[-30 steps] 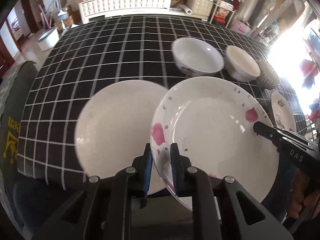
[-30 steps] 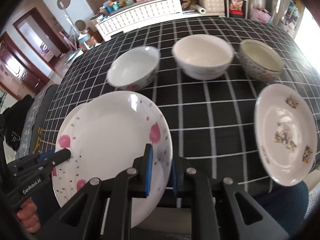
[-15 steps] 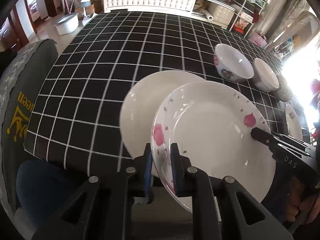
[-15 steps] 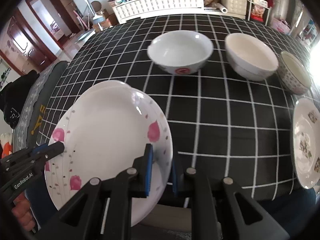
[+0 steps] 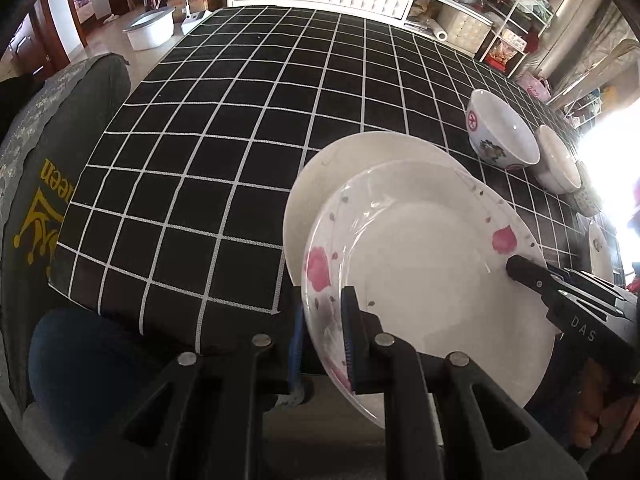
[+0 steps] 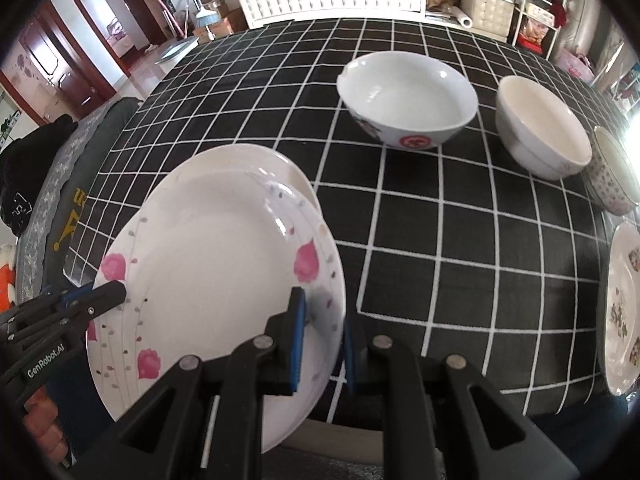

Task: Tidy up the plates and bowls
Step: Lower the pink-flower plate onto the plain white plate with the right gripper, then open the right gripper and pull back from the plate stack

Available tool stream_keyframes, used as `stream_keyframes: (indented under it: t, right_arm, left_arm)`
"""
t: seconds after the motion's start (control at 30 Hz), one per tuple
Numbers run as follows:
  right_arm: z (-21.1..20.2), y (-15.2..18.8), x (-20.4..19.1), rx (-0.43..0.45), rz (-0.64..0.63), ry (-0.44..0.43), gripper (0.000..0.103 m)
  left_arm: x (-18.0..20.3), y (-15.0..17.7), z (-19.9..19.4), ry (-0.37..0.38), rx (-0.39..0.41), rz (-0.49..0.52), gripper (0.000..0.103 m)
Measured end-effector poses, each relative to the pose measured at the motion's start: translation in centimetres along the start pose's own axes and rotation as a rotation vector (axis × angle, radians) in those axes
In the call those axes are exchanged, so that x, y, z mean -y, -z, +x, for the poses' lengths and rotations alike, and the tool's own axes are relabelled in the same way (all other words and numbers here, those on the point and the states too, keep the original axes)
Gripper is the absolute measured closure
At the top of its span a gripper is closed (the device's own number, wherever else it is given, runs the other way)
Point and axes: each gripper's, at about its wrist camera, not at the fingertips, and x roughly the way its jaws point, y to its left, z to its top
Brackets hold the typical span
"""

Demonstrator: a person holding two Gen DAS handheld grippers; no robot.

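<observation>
A white plate with pink flowers (image 5: 424, 264) (image 6: 208, 264) is held in the air by both grippers, over the table's near edge. My left gripper (image 5: 322, 344) is shut on its left rim; my right gripper (image 6: 322, 340) is shut on its right rim. Each gripper also shows in the other's view, the right gripper (image 5: 520, 270) and the left gripper (image 6: 114, 294). A plain white plate (image 5: 340, 172) (image 6: 240, 158) lies on the table, partly hidden under the held plate.
Black checked tablecloth (image 5: 248, 128). Three bowls stand in a row: a red-marked bowl (image 6: 408, 98) (image 5: 500, 134), a cream bowl (image 6: 542, 132), a patterned bowl (image 6: 614, 176). A flower-printed plate (image 6: 622, 308) lies at the right edge. A grey chair back (image 5: 36, 184) is left.
Both grippers have carried the flowered plate leftward and further over the plain white plate, which is now more covered. Both stay shut on the rim.
</observation>
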Motion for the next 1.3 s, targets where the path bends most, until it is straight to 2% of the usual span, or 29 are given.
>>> stream_keyframes:
  t: [0.43,0.87,1.03,1.2,1.3]
  right_arm:
    - [1.7,-1.0,-0.2,-0.037,-0.013,-0.009,0.082]
    - [2.4,-1.7,-0.2,-0.024,-0.045,-0.012,0.081]
    - [2.2,-1.6,-0.3,-0.020,-0.045,-0.009,0.081]
    - [1.1,-1.4,-0.1,0.013,-0.034,0.000,0.081]
    - [-0.4,-1.1,0.2,0.051,-0.022,-0.027,0.081]
  left_arm:
    - [-0.7,-1.6,1.3,-0.016,-0.018,-0.014,0.089]
    - [-1.1,-2.7,2.4,-0.022,-0.024,-0.029,0.089]
    - [-1.1,-2.6,2.0,-0.029,-0.004,-0.032,0.089]
    - [-1.0,-2.7,0.6,-0.034,0.030,-0.040,0.089]
    - [-0.4,-2.4,-0.6,-0.034,0.057,-0.024,0.089]
